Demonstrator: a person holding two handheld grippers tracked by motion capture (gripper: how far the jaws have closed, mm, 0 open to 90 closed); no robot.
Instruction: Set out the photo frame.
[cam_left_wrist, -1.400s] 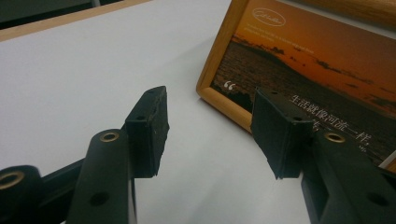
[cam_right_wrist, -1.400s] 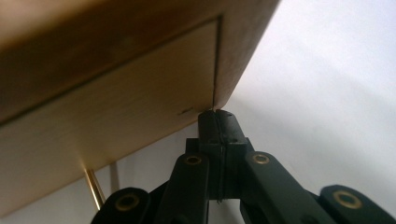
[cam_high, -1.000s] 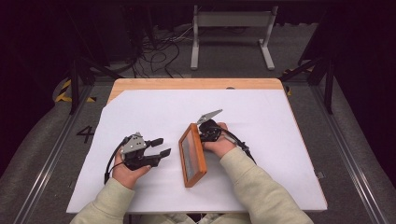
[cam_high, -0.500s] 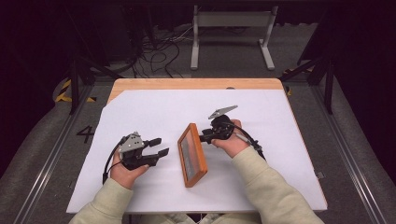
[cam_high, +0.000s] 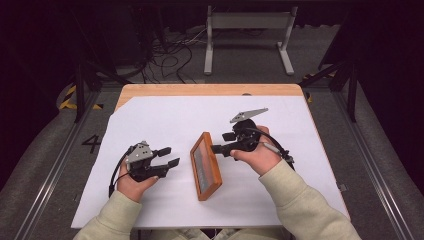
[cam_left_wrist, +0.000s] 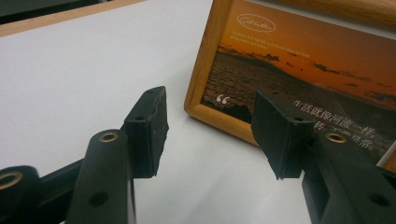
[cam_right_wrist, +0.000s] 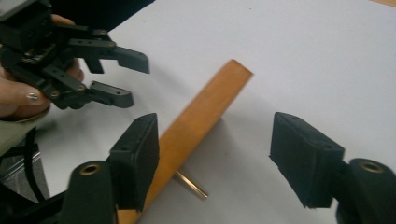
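Observation:
A wooden picture frame with a sunset print stands propped on the white sheet, leaning back on a brass leg. My left gripper rests to its left, pointing at the picture, with its jaws open and nothing between them. My right gripper hovers just right of the frame's far end. Its jaws have just been opening and stand wide. The frame's top edge lies below them, close to one pad but not pressed.
The white sheet covers most of the wooden table. Dark floor with cables and a metal stand lies beyond the far edge. The left gripper appears across the frame in the right gripper view.
My right gripper has let go of the frame's top edge, opened, and risen away toward the far right. The frame stays standing. My left gripper has not moved.

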